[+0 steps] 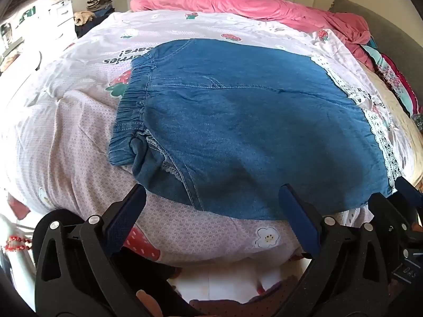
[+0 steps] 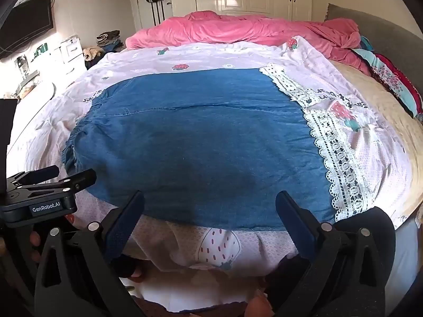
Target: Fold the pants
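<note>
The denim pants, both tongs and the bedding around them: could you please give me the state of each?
denim pants: spread flat, unfolded, lace hem to the right
left tongs: open, empty, at the near edge
right tongs: open, empty, at the near edge
strawberry sheet: spread under the pants
pink blanket: bunched behind

Bed (image 2: pixel 391 121): carrying a strawberry-print sheet (image 2: pixel 238 55).
Sheet: blue pants (image 2: pixel 190 142) lying flat on it.
Far end: pink blanket (image 2: pixel 238 30) lying bunched.
</note>
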